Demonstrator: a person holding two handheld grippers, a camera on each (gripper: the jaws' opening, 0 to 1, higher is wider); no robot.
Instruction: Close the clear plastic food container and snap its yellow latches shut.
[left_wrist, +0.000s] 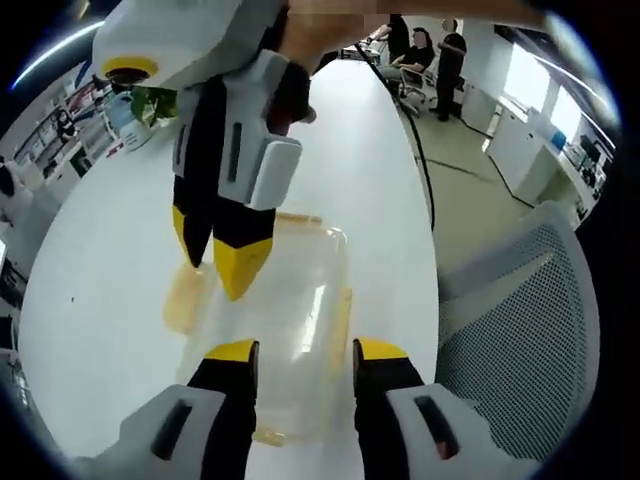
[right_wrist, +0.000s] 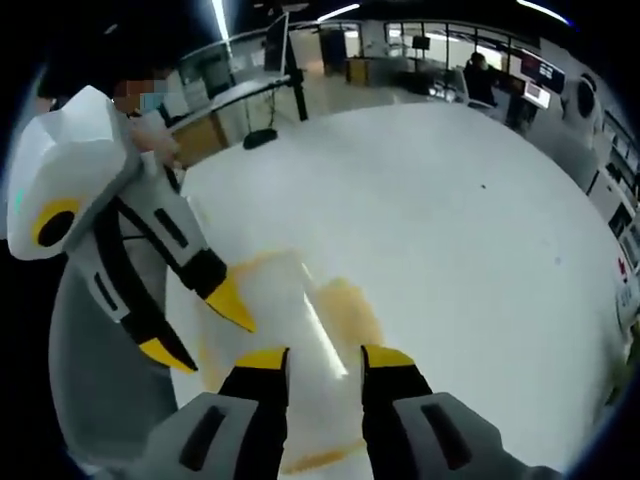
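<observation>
The clear plastic food container (left_wrist: 295, 320) lies flat on the white table (left_wrist: 120, 270), its lid seemingly down, though glare blurs the edges. Yellow latches (left_wrist: 186, 300) show along its sides, one splayed outward on the table. In the left gripper view, the left gripper (left_wrist: 305, 350) sits low over the container's near end, its yellow-tipped jaws spread wide with the container between them. The right gripper (left_wrist: 225, 262) comes down from above, its jaws parted slightly, tips at the container's far corner beside the splayed latch. A mesh office chair (left_wrist: 520, 320) stands beside the table. People stand in the background.
</observation>
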